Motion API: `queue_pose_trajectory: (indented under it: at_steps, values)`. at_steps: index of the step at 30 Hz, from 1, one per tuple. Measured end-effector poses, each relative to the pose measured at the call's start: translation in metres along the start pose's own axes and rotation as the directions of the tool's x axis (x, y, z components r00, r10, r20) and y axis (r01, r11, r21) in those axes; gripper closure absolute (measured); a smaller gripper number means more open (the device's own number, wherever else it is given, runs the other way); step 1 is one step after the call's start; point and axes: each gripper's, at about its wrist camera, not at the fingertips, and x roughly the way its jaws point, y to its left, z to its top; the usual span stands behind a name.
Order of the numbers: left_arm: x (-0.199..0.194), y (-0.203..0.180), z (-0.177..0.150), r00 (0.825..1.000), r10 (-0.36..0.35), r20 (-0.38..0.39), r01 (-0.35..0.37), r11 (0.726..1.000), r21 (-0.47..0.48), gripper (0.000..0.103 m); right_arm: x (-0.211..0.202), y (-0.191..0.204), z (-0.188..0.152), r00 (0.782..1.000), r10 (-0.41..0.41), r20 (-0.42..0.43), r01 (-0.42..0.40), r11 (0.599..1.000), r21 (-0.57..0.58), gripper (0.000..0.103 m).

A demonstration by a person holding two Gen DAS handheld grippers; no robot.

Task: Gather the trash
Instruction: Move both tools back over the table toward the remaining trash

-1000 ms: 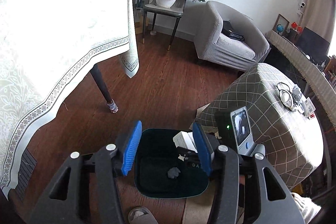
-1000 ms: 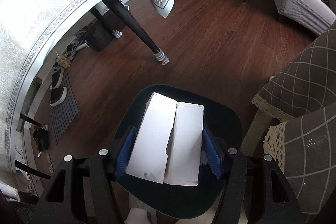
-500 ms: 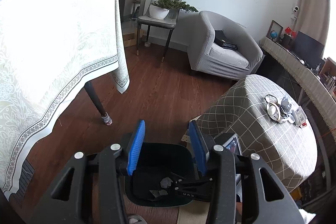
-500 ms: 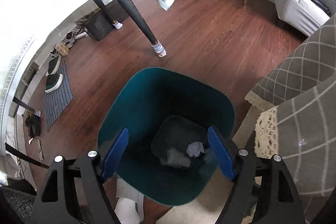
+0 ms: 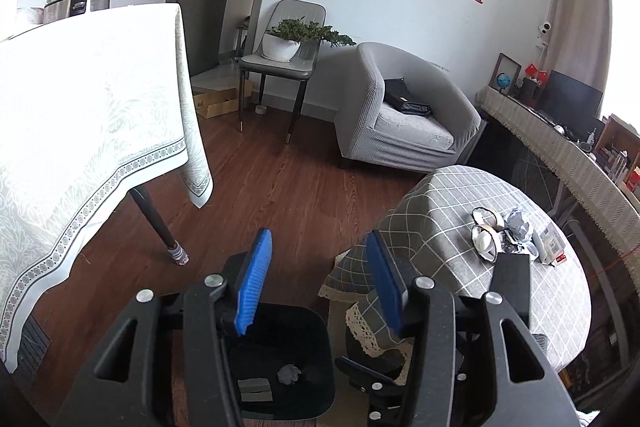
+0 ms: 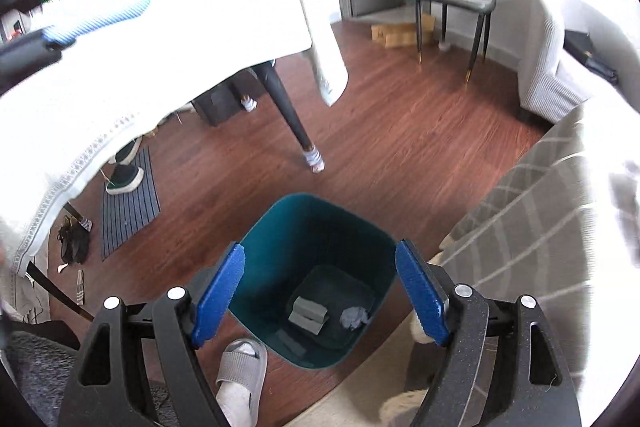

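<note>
Two pieces of trash lie at the bottom of the teal bin [image 6: 312, 267]: a folded white box [image 6: 307, 315] and, just beside it, a crumpled paper ball [image 6: 354, 317]. The bin stands on the wooden floor [image 6: 400, 147], between the leg of the white-clothed worktop [image 6: 160, 27] and the checked grey-clothed round worktop [image 5: 460, 227]. The right gripper [image 6: 320, 291] hangs above the bin's mouth, its blue fingers [image 6: 218, 293] spread wide with nothing between them. The left gripper [image 5: 320, 279] is over the bin's far edge; its fingers [image 5: 254, 279] are opening and hold nothing. On the round worktop lie more crumpled paper [image 5: 518, 227], a pair of shell-like dishes [image 5: 484, 233] and a small white card [image 5: 550, 245], close together. A foot in a grey slipper [image 6: 242, 367] stands just beside the bin.
</note>
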Motion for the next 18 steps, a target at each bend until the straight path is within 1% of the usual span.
queue_pose_trajectory:
  at_steps: [3,5,9,18]
  values:
    - [0.007,-0.013,0.001,1.000,-0.018,-0.004,0.018,1.000,-0.005,0.047,-0.025,-0.010,0.002,0.999,-0.016,0.040,0.016,1.000,0.002,0.025]
    - [0.010,-0.022,0.002,1.000,-0.024,-0.002,0.024,1.000,0.003,0.046,-0.040,-0.017,0.002,0.997,-0.036,0.062,0.035,0.999,0.003,0.025]
    - [0.014,-0.041,0.003,0.999,-0.053,0.012,0.053,0.999,0.007,0.039,-0.064,-0.033,-0.003,0.993,-0.074,0.089,0.073,0.997,0.012,0.025]
    - [0.037,-0.088,-0.001,0.996,-0.087,-0.004,0.087,0.995,0.055,0.037,-0.109,-0.084,-0.021,0.979,-0.164,0.120,0.154,0.984,0.092,0.028]
